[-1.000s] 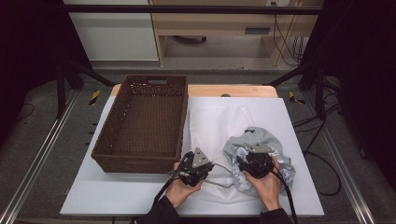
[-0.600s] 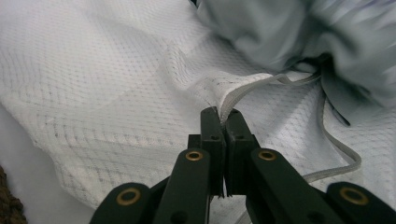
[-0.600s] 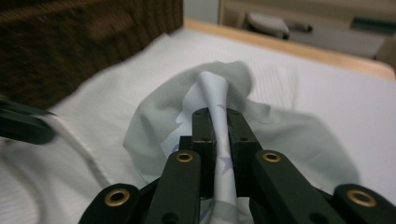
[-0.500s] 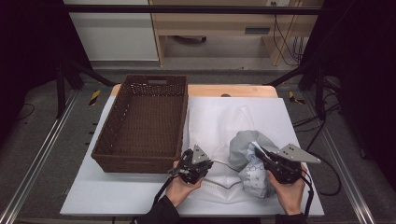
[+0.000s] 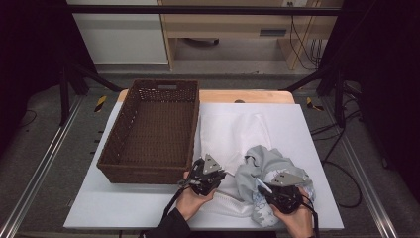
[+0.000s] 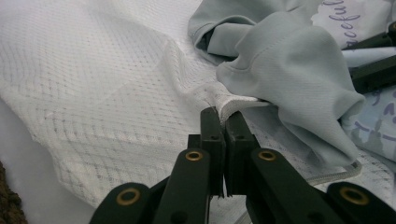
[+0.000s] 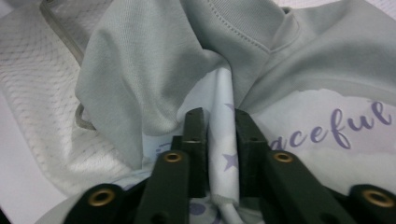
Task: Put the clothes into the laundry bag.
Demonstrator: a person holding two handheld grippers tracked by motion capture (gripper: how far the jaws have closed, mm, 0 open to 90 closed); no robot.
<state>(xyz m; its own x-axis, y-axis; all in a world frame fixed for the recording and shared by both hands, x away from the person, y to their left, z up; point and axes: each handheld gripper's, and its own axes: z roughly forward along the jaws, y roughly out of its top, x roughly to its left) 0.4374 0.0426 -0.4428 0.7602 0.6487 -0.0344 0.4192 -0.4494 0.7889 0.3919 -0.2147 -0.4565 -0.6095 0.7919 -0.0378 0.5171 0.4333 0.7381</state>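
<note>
Basket at 9 o'clock on the tabletop. Left gripper jaws pinched tight on the white mesh bag hem. Right gripper at 5 o'clock, jaws just reopening slightly, narrowly clamping a printed fold of the grey shirt.

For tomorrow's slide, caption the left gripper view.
Left tool shut on white mesh, grey shirt beside it.
</note>
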